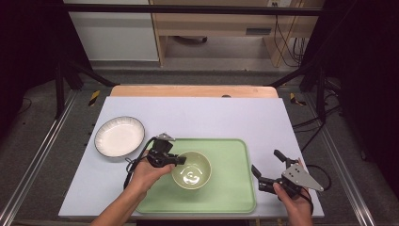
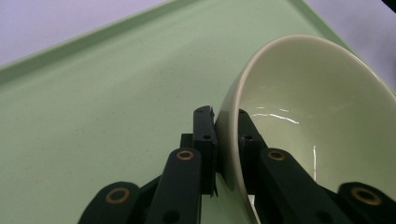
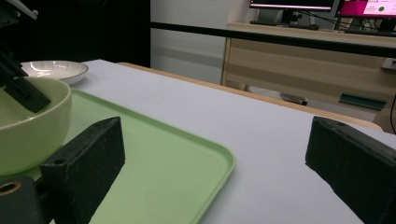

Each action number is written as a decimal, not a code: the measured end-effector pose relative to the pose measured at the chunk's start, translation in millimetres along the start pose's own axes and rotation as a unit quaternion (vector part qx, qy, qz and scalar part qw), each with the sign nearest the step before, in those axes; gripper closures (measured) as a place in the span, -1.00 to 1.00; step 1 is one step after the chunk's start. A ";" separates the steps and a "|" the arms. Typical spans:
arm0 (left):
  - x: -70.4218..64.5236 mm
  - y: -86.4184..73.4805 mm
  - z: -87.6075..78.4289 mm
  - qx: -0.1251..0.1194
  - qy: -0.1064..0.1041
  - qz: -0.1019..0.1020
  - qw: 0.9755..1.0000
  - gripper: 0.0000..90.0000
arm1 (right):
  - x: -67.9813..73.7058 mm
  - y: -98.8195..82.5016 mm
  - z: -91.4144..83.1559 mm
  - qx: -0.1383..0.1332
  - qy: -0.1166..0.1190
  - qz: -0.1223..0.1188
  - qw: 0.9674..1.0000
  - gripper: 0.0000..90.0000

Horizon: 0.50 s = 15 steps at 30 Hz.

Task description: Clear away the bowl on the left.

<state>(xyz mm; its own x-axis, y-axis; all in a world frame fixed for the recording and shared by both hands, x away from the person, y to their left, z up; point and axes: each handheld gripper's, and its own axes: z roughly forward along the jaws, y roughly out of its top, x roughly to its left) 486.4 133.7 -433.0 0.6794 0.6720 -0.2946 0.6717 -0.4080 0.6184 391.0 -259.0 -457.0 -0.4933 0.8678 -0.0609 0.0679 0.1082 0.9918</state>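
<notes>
While left claw [image 1: 181, 160] pinches bowl [image 1: 192, 170] rim, right claw [image 1: 266, 165] gapes.

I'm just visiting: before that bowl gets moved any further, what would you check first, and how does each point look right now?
1. Left gripper shut on the bowl rim, one jaw inside, one outside: ok.
2. Bowl over the tray: ok.
3. Bowl empty, nothing to spill: ok.
4. Plate apart from the bowl: ok.
5. Right gripper open, off the tray: ok.
6. Bowl resting or lifted: cannot tell.
</notes>
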 end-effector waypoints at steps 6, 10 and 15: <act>2.6 -1.9 2.6 -0.005 -0.004 -0.013 1.000 0.84 | -1.5 0.2 -1.2 -0.005 -0.003 0.001 1.000 -0.89; 2.9 -3.3 3.3 0.000 0.004 -0.007 1.000 0.84 | 0.0 0.2 -0.2 -0.004 0.000 0.000 1.000 -0.89; 6.1 -5.9 4.9 -0.002 0.001 -0.015 1.000 0.84 | -0.9 0.9 -0.2 -0.002 -0.001 -0.005 1.000 -0.89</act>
<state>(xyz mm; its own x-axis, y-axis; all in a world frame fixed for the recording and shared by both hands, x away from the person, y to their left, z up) 488.0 137.2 -442.0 0.6587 0.6854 -0.3104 0.6899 -0.3858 0.6125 391.3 -259.8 -456.1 -0.4926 0.8673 -0.0712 0.0588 0.1148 0.9917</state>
